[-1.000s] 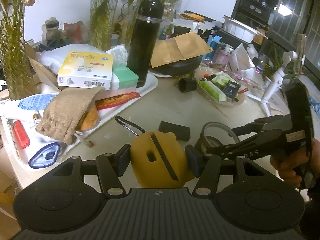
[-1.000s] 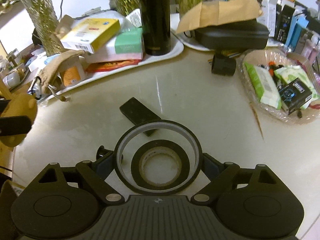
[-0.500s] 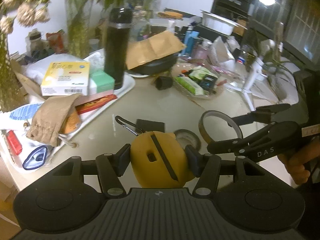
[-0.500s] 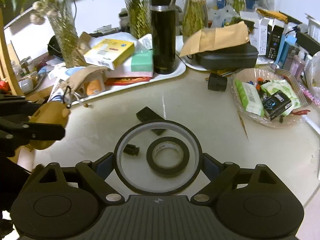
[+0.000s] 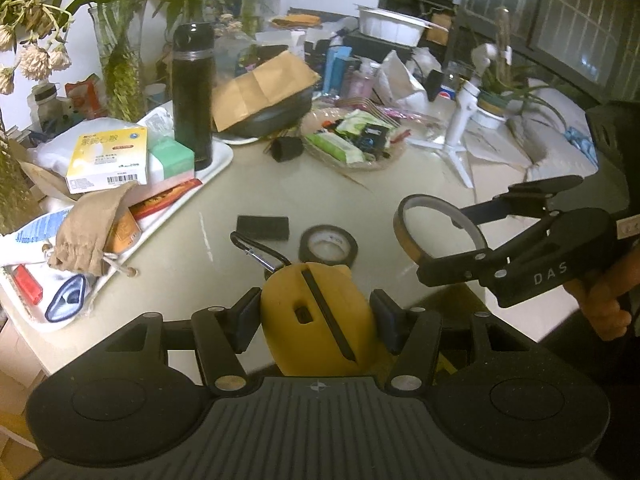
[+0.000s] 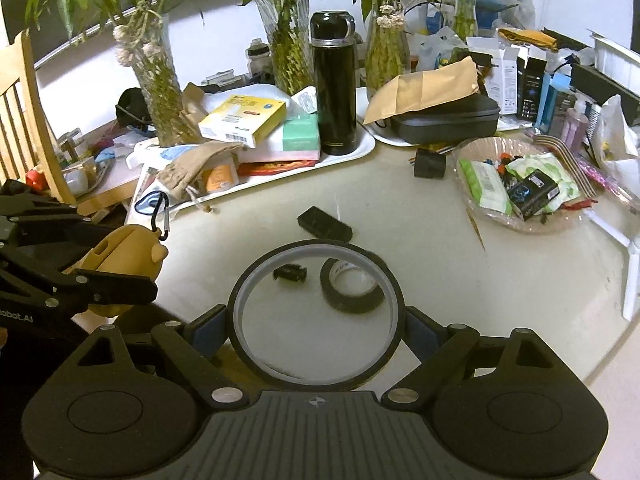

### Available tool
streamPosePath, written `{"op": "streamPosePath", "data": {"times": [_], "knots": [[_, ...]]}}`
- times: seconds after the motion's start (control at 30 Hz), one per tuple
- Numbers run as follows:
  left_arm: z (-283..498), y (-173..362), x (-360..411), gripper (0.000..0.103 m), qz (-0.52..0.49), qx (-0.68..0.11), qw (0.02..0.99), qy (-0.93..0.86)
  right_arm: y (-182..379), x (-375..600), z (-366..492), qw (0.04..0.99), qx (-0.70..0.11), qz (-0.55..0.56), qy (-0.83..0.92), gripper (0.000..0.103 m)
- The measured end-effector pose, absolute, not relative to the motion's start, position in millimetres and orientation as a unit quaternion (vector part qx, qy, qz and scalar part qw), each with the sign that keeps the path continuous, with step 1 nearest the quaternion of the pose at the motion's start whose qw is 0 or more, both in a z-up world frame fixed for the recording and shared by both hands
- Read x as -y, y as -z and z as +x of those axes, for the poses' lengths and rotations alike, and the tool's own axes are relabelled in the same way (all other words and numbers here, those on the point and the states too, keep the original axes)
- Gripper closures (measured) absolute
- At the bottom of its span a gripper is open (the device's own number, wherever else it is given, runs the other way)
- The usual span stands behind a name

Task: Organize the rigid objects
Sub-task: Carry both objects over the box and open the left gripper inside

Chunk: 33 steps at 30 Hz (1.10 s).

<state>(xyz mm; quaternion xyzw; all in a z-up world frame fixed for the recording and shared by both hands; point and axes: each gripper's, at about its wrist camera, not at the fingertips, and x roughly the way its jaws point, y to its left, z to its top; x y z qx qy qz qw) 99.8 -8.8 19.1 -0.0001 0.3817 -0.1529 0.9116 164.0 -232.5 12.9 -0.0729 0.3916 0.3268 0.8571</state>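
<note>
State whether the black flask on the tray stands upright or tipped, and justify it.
Upright: the flask stands on its base on the tray, cap on top.

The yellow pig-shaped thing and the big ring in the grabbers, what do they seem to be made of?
The yellow case looks like soft matte silicone: rounded moulded edges, no glare. A metal-looking carabiner hangs off it. The large ring looks like a thin tape roll, dark outside and pale inside; its exact material is unclear.

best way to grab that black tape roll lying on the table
Grip the black tape roll across its outer wall, coming straight down from above. It lies flat on the table with its hole facing up and free space all round, so fingers could likely straddle it. Both grippers are full, so one would need emptying first.
</note>
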Motion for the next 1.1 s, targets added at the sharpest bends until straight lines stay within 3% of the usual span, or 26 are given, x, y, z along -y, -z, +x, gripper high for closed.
{"op": "streamPosePath", "data": {"times": [0.87, 1.0, 1.1], "knots": [[58, 12, 46, 0.046, 0.07, -0.431, 0.873, 0.216, -22, 266, 96, 0.864, -0.384, -0.033, -0.325, 0.011], [55, 7, 41, 0.032, 0.05, -0.421, 0.877, 0.224, -23, 268, 91, 0.864, -0.383, -0.028, -0.324, 0.011], [50, 2, 40, 0.032, 0.054, -0.417, 0.882, 0.213, -23, 268, 87, 0.864, -0.383, -0.028, -0.326, 0.011]]}}
